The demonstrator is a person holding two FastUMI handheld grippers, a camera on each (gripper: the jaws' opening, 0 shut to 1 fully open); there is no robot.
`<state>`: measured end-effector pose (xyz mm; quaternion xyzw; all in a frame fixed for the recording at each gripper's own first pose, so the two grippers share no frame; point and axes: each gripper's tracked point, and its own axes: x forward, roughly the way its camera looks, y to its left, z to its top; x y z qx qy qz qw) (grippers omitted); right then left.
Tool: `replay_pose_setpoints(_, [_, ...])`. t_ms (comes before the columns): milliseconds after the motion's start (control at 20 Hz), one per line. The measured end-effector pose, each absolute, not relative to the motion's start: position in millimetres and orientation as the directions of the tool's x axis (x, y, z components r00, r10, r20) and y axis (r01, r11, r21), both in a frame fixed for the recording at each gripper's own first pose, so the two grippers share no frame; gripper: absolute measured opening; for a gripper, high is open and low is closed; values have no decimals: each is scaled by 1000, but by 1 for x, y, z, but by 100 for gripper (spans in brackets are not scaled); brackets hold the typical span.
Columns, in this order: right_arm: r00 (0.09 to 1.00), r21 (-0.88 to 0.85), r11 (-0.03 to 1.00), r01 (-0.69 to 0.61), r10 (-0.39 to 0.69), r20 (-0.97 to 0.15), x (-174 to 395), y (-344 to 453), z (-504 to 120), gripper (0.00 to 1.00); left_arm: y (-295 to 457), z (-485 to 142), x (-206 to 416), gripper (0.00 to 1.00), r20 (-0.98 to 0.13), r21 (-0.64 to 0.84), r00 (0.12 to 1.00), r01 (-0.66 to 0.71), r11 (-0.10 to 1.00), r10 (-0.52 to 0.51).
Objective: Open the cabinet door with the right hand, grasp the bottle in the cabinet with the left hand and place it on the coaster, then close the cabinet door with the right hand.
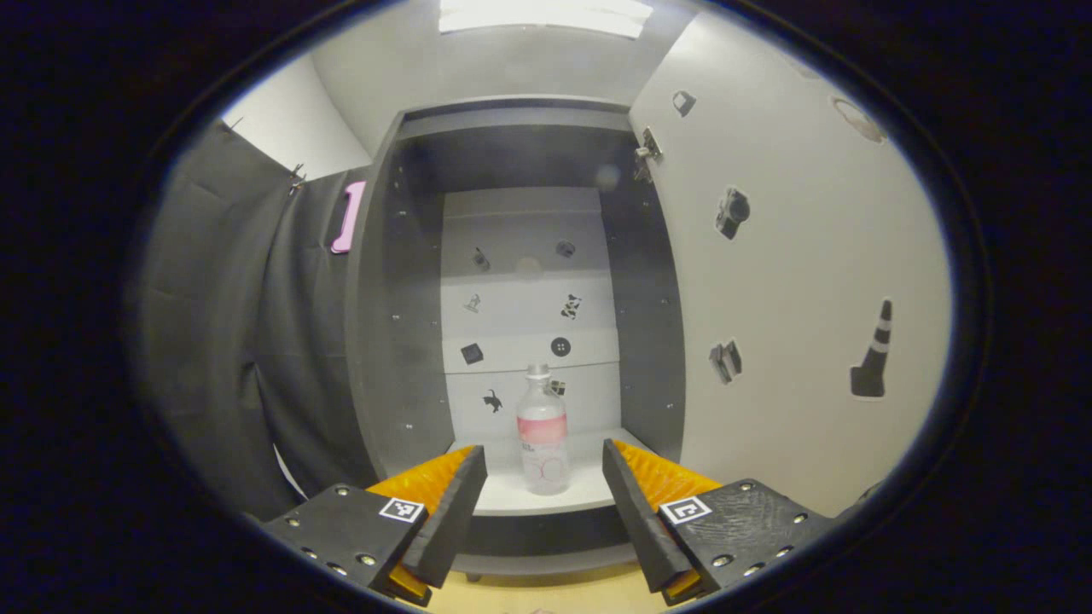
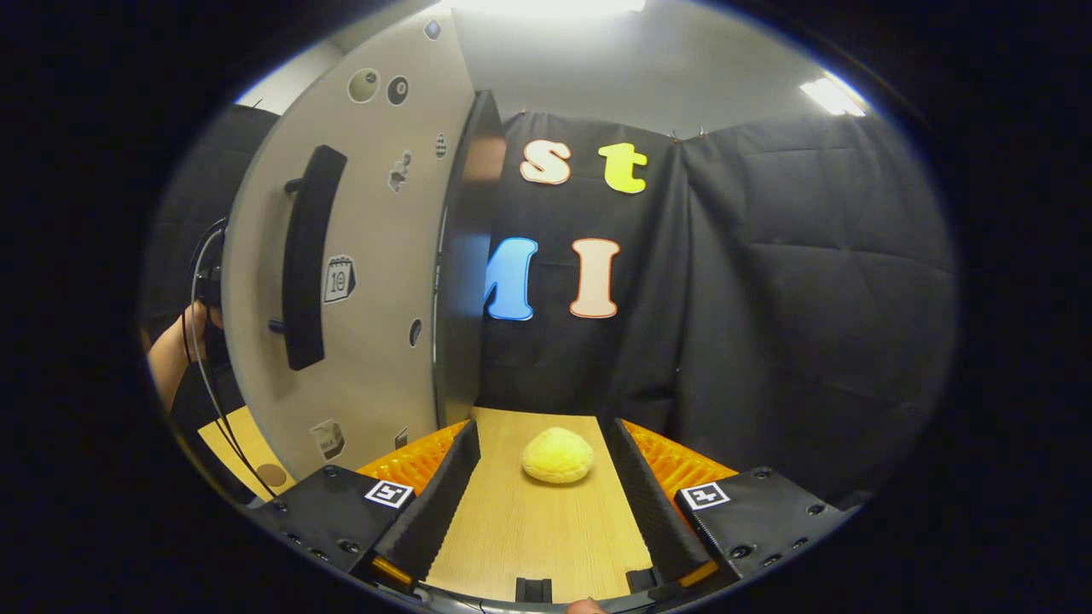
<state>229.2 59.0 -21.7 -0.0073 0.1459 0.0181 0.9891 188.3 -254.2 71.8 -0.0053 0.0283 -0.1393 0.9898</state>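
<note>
In the left gripper view, black cloth (image 1: 222, 341) hangs at 9 o'clock. The cabinet (image 1: 401, 341) stands open, and the bottle (image 1: 543, 431) stands upright on its white shelf (image 1: 512, 495), at 6 o'clock. The left gripper (image 1: 544, 465) is released, apart from the bottle. The door (image 1: 793, 281) is at 3 o'clock. In the right gripper view, the right gripper (image 2: 539, 443) is released over the wooden table (image 2: 529, 537), with a yellow bun (image 2: 558, 455) between its fingers, not touching them.
</note>
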Motion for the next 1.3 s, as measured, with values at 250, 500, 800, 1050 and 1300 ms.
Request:
replay_pose_setpoints(250, [941,28,993,113,-98,-325,243,42,-33,98,-281,43,248,82,-75,-16,938,338,941,-339])
replay_pose_setpoints(500, [910,21,969,245,-222,-351,246,20,-44,97,-296,2,293,82,-130,-64,927,346,936,-351])
replay_pose_setpoints(800, [876,35,946,321,-283,-392,248,13,-59,97,-305,-34,332,82,-162,-49,925,341,939,-345])
replay_pose_setpoints(1050, [873,17,952,306,-273,-405,253,20,-64,98,-311,-35,348,82,-143,1,935,329,944,-326])
replay_pose_setpoints(1300, [886,17,959,281,-253,-388,257,22,-62,98,-306,-19,338,74,-111,12,947,306,952,-303])
